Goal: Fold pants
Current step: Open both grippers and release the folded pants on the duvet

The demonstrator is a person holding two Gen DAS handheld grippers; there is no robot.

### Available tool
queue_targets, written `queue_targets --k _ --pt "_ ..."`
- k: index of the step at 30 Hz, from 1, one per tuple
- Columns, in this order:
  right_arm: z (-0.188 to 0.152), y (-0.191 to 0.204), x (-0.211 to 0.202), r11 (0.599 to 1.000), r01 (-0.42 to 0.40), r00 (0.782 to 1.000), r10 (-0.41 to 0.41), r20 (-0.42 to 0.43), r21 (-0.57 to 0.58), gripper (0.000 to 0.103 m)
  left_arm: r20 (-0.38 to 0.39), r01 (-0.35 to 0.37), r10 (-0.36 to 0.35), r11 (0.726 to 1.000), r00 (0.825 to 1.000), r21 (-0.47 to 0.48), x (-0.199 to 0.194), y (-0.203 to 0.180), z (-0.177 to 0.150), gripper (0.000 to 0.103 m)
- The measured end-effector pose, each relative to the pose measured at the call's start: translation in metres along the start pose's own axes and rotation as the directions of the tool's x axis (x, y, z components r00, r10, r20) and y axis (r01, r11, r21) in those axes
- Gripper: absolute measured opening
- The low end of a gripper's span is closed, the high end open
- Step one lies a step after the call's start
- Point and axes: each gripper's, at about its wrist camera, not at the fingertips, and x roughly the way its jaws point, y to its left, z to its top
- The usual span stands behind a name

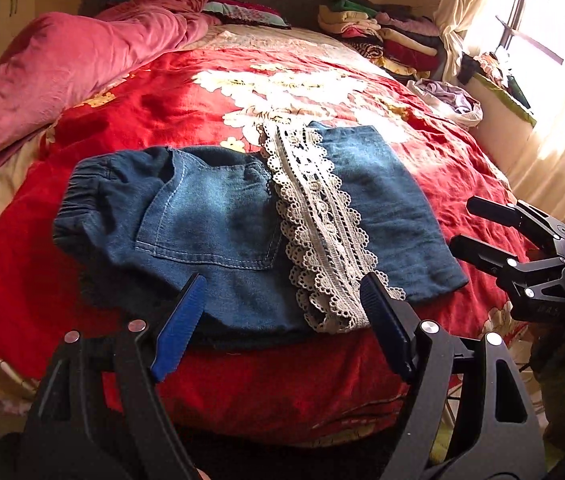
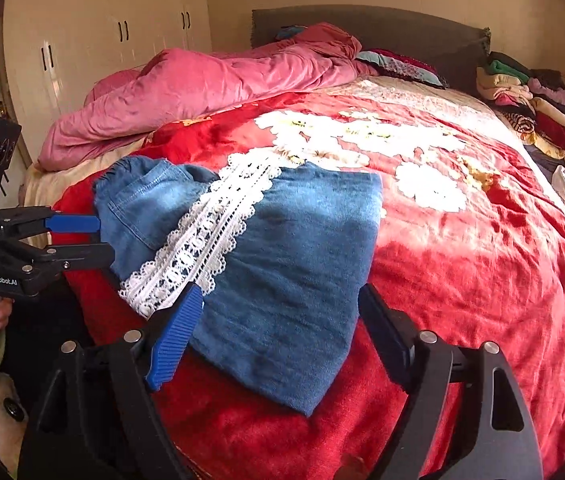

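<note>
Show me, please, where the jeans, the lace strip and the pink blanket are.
jeans (image 1: 210,216), left wrist view, back pocket.
lace strip (image 1: 322,216), left wrist view, its middle.
pink blanket (image 2: 202,88), right wrist view, its middle fold.

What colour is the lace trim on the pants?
White to off-white lace trim on blue denim pants; clearest in the right wrist view.

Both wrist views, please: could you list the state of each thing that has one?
Blue denim pants with white lace trim: folded, lying flat on the red floral bedspread, not gripped.
Left gripper: open, holding nothing.
Right gripper: open, holding nothing.
Pink quilt: rumpled.
Cream wardrobe doors: shut.
</note>
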Motion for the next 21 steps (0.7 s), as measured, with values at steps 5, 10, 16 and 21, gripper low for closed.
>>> queue_targets --k 5,10,16,21 --pt "0.020 0.010 0.000 1.000 -0.003 1.000 0.004 0.016 -0.028 0.079 0.020 -0.012 0.013 0.999 1.000 -0.031 -0.010 0.013 -0.001 0.075" --pt "0.041 0.021 0.002 0.998 -0.008 0.999 0.010 0.038 -0.061 0.080 0.035 -0.027 0.029 0.997 0.999 -0.066 -0.019 0.030 -0.002 0.081" --pt "0.067 0.036 0.010 0.995 -0.046 0.997 0.050 0.052 -0.089 0.080 0.049 -0.040 0.046 0.992 0.998 -0.122 -0.025 0.055 -0.006 0.085" --pt "0.088 0.051 0.023 0.990 -0.069 0.996 0.076 0.052 -0.120 0.080 0.063 -0.043 0.055 0.985 0.997 -0.167 -0.030 0.075 -0.010 0.089"
